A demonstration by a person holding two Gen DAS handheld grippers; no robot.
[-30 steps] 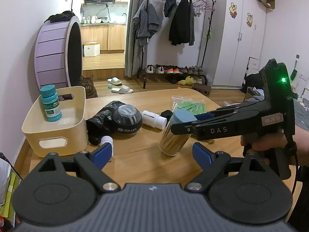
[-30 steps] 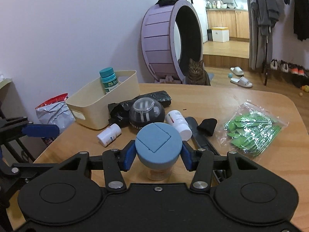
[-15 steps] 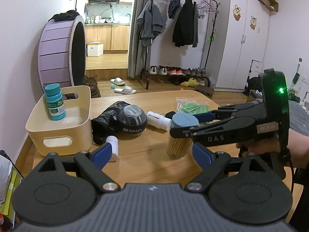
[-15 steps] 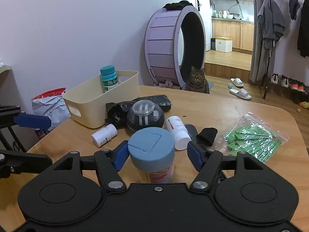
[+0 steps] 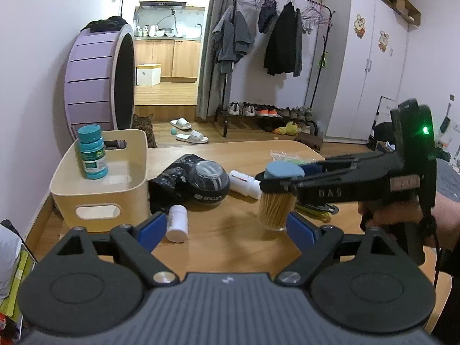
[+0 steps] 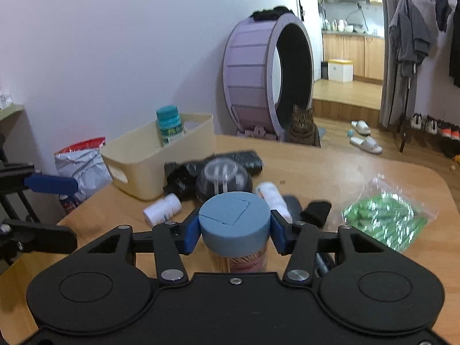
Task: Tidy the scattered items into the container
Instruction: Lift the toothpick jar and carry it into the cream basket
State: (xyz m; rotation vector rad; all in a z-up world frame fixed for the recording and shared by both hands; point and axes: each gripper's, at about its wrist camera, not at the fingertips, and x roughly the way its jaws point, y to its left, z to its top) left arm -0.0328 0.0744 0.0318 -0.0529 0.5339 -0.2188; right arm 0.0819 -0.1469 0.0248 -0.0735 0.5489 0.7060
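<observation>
My right gripper point(image 6: 235, 231) is shut on a toothpick jar point(image 6: 235, 224) with a blue-grey lid, holding it upright just above the table; it also shows in the left wrist view point(image 5: 277, 201). My left gripper point(image 5: 227, 227) is open and empty, low over the table's near edge. The cream container point(image 5: 72, 189) stands at the left with a teal bottle point(image 5: 92, 152) in it. Beside it lie a black bag point(image 5: 169, 178), a dark gyro ball point(image 5: 208, 185) and two white bottles point(image 5: 177, 222) point(image 5: 244, 182).
A bag of green picks point(image 6: 388, 218) and a small black item point(image 6: 316, 212) lie on the right of the table. A purple cat wheel point(image 6: 258, 80) and a cat point(image 6: 302, 126) are beyond the far edge. A foil bag point(image 6: 80, 161) sits left of the container.
The right gripper opened half a second ago and has closed again on the jar's lid. The jar went from tilted to upright and has lifted slightly.
</observation>
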